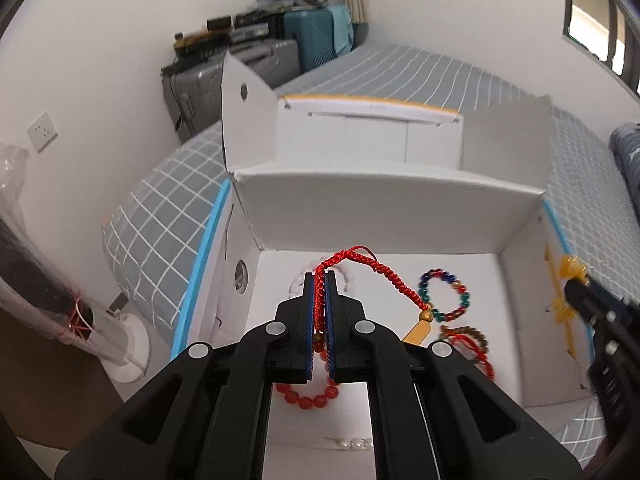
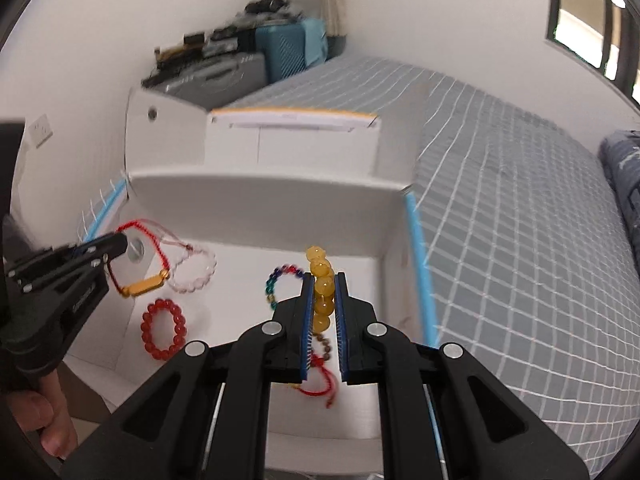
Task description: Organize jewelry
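An open white cardboard box [image 1: 380, 208] lies on the bed with several bracelets on its floor. My left gripper [image 1: 319, 280] is shut on a red braided cord [image 1: 360, 260], whose gold pendant [image 1: 418, 332] hangs over the box. My right gripper [image 2: 323, 280] is shut on a yellow bead bracelet [image 2: 322, 288] above the box's right side. Below lie a red bead bracelet [image 2: 163, 334], a pale clear bead bracelet [image 2: 196, 270], a multicoloured bead bracelet [image 1: 442, 294] and a brown bead bracelet with red cord [image 2: 320, 368]. The left gripper [image 2: 120, 242] also shows at the left of the right wrist view.
A second white box with an orange edge [image 1: 368, 128] stands behind the open one. The grey checked bed sheet [image 2: 520, 240] spreads to the right, with a blue quilt [image 2: 624, 184] at its edge. Suitcases [image 1: 312, 36] stand against the far wall. A hand [image 2: 48, 420] holds the left gripper.
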`<state>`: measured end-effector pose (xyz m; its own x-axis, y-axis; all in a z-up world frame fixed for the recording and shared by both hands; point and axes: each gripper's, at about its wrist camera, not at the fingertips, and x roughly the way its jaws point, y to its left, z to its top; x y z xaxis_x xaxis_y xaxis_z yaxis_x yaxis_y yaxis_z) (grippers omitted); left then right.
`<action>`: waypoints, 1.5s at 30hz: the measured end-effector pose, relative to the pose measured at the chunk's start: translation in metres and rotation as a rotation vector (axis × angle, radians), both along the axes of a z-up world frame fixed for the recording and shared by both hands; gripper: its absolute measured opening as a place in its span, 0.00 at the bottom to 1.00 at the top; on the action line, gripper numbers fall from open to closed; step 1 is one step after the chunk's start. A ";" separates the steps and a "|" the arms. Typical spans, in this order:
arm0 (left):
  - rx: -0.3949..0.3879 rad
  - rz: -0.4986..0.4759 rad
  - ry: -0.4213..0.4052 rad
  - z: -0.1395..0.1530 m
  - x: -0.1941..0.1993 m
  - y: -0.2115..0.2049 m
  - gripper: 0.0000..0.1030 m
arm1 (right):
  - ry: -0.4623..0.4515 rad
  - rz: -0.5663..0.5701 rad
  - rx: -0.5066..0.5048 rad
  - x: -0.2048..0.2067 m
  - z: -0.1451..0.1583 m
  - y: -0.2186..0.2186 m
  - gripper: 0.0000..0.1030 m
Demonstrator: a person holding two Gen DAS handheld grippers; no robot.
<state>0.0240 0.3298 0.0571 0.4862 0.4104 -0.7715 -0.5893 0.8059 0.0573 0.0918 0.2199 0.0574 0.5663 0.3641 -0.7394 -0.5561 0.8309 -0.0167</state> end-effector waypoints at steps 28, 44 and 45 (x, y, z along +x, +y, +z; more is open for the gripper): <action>-0.042 -0.006 0.039 -0.015 -0.004 0.015 0.36 | 0.150 0.000 -0.051 0.024 -0.033 0.018 0.54; 0.052 0.008 -0.137 0.034 -0.076 -0.021 0.89 | -0.022 -0.027 0.073 -0.033 0.018 -0.027 0.93; 0.060 0.008 -0.141 0.036 -0.080 -0.024 0.91 | -0.031 -0.029 0.083 -0.040 0.020 -0.031 0.93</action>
